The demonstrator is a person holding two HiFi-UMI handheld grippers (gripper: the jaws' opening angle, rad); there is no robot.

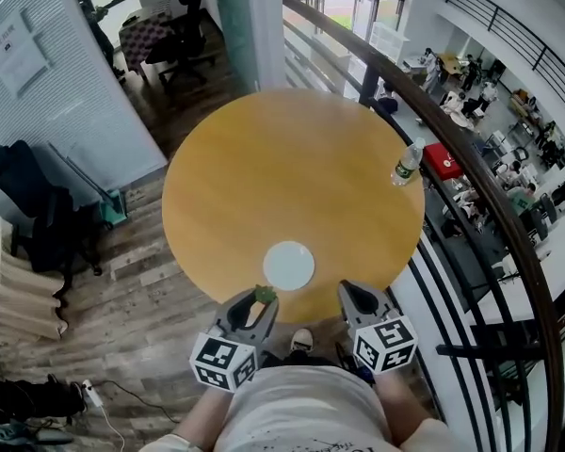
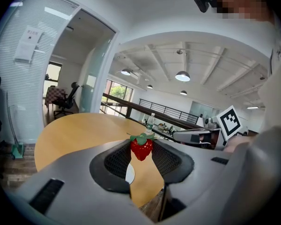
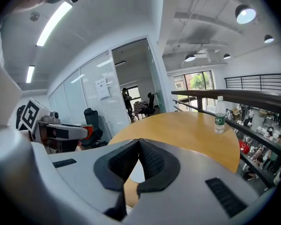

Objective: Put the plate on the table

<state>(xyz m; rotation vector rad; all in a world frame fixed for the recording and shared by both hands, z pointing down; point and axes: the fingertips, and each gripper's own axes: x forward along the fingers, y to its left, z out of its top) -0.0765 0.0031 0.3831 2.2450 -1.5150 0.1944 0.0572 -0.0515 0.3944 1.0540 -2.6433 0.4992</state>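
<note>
A white plate point(image 1: 288, 265) lies flat on the round wooden table point(image 1: 282, 168), close to its near edge. My left gripper point(image 1: 261, 297) hovers just short of that edge, left of the plate, and is shut on a small red strawberry point(image 2: 141, 148) with green leaves. In the left gripper view a sliver of the plate point(image 2: 129, 173) shows below the berry. My right gripper point(image 1: 347, 290) is level with it, right of the plate. Its pads meet at the tips point(image 3: 139, 142) with nothing between them, and part of the plate point(image 3: 137, 172) shows behind them.
A plastic water bottle point(image 1: 407, 163) stands at the table's right edge, beside a dark curved railing point(image 1: 471, 186) over an open floor below. An office chair point(image 1: 184, 36) stands beyond the table; bags and a black chair point(image 1: 28, 205) sit at left on the wooden floor.
</note>
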